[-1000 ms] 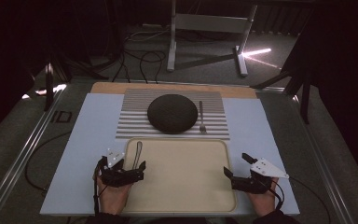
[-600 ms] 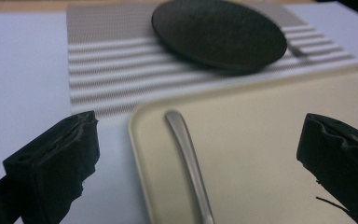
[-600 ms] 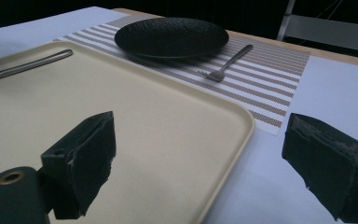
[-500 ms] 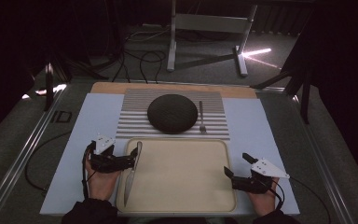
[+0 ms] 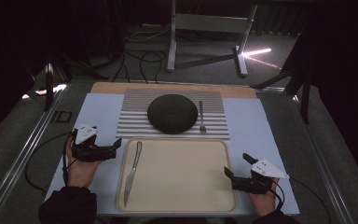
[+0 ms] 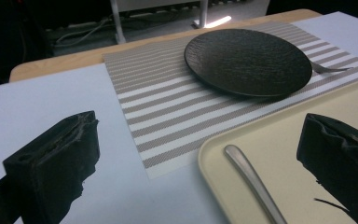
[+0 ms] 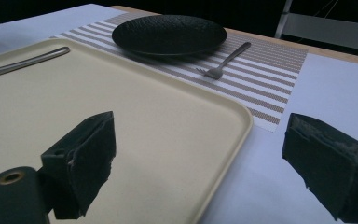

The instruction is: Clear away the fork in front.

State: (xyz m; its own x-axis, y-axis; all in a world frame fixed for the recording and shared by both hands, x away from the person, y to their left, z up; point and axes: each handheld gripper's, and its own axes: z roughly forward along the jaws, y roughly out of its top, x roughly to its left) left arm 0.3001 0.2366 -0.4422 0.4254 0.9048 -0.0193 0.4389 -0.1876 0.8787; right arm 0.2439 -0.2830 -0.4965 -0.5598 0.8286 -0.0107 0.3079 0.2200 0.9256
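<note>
In the high view the left gripper point(image 5: 116, 143) is pulling back toward the left of the frame, now sitting off the beige tray point(image 5: 182, 205) with its jaws standing wide apart and holding nothing, where a second ago it was over the tray's left edge at the knife point(image 5: 132, 171). The knife is lying free along the tray's left side, handle toward the striped placemat point(image 5: 214, 128), so it looks like the release is done. The right gripper point(image 5: 227, 172) is resting at the lower right, jaws likewise spread and empty, unchanged from before.
</note>
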